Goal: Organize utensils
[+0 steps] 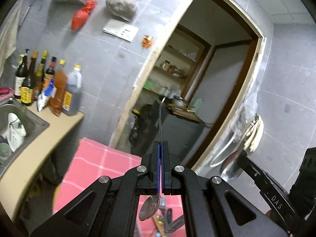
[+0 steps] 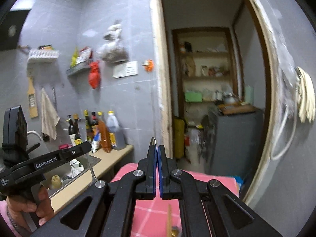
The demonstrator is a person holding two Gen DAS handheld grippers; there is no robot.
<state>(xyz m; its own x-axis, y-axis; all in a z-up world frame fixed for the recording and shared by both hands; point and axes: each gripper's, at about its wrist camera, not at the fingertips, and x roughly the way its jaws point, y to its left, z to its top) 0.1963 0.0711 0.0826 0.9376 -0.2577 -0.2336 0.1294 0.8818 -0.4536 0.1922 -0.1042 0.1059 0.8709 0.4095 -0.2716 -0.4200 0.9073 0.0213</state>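
Left wrist view: I am clamping the left gripper (image 1: 161,144) edge-on on a thin steel spoon (image 1: 149,209), handle toward twelve o'clock, clear of the pink checked cloth (image 1: 94,164), while the right gripper (image 2: 157,148) is pinching a slim metal utensil (image 2: 153,140) for sorting.

Home kitchen: steel sink (image 1: 29,122) set in a beige counter (image 1: 51,138), sauce bottles (image 1: 47,83) along its back edge by grey tiled walls, pantry shelves (image 2: 205,75) beyond the doorway.
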